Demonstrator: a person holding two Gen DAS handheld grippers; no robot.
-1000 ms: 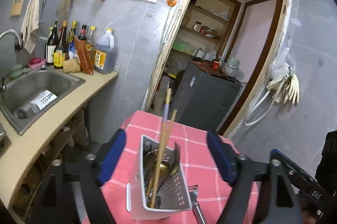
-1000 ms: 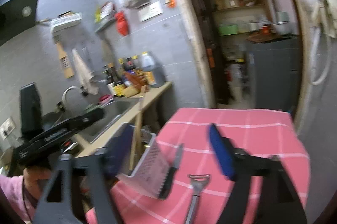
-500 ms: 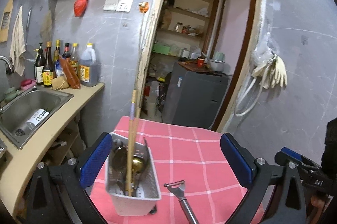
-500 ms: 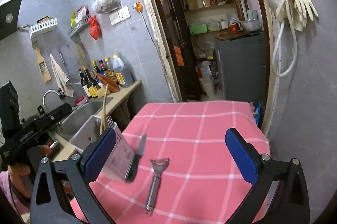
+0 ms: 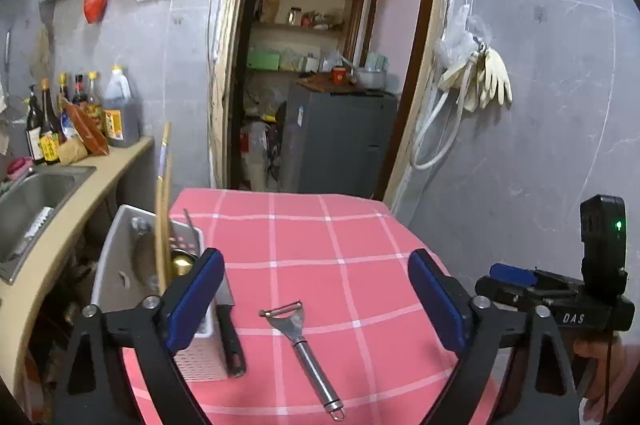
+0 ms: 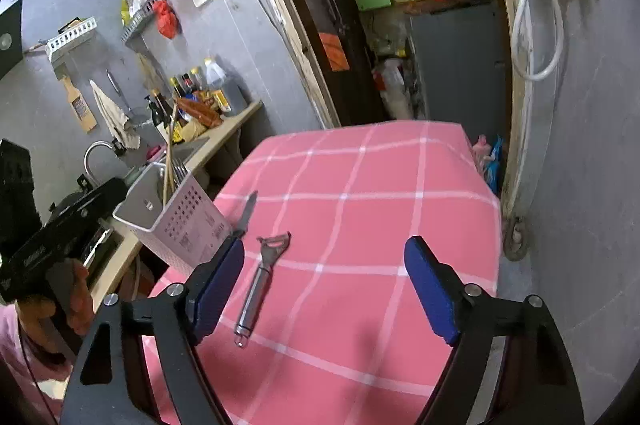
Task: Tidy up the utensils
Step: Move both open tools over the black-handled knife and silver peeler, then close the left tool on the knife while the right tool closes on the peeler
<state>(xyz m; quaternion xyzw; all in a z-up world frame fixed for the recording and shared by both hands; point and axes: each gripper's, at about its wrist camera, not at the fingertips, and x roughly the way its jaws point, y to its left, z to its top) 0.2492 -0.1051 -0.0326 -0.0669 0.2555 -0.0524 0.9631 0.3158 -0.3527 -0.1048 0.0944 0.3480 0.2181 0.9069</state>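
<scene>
A white perforated utensil holder stands at the left edge of the pink checked table, with chopsticks and spoons in it. A black-handled knife lies beside the holder. A steel peeler lies on the cloth near the front. My left gripper is open and empty above the peeler. My right gripper is open and empty, just right of the peeler; its body shows in the left wrist view.
A counter with a steel sink and several sauce bottles runs along the left. A doorway with a grey cabinet is behind the table. A hose and rubber gloves hang on the right wall.
Both grippers have pulled back from the holder and opened wide. The left view has swung right, so the holder now sits at its left and the peeler lies between its fingers.
</scene>
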